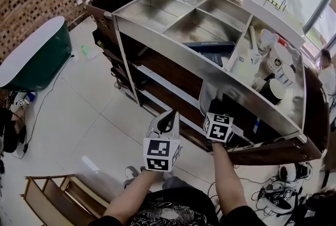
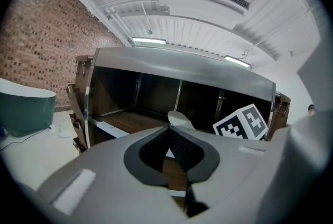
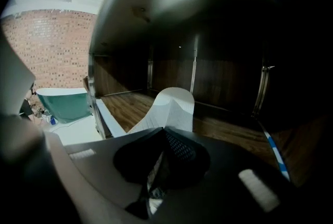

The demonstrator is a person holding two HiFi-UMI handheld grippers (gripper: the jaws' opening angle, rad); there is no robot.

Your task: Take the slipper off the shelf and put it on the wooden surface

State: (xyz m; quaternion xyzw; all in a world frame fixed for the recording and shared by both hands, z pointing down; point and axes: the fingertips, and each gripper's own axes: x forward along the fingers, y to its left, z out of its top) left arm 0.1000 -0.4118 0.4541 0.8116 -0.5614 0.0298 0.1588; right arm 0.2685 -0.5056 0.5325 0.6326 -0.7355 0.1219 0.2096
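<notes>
Dim wooden shelf (image 3: 130, 106) under a steel top (image 1: 173, 15): your right gripper (image 3: 162, 160) is clamped on the white slipper (image 3: 169, 108), its near end hidden between the pads. Whether the slipper touches the board cannot be judged. Your left gripper (image 2: 174, 147) is closed and empty.

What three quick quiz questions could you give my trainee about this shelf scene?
1. True or false: the left gripper grips a slipper.
2. What stands beside the shelf unit? A red chair; B green tub; C bicycle.
3. Fill in: the right gripper is shut on the white ____.
Key: 1 false; 2 B; 3 slipper.
</notes>
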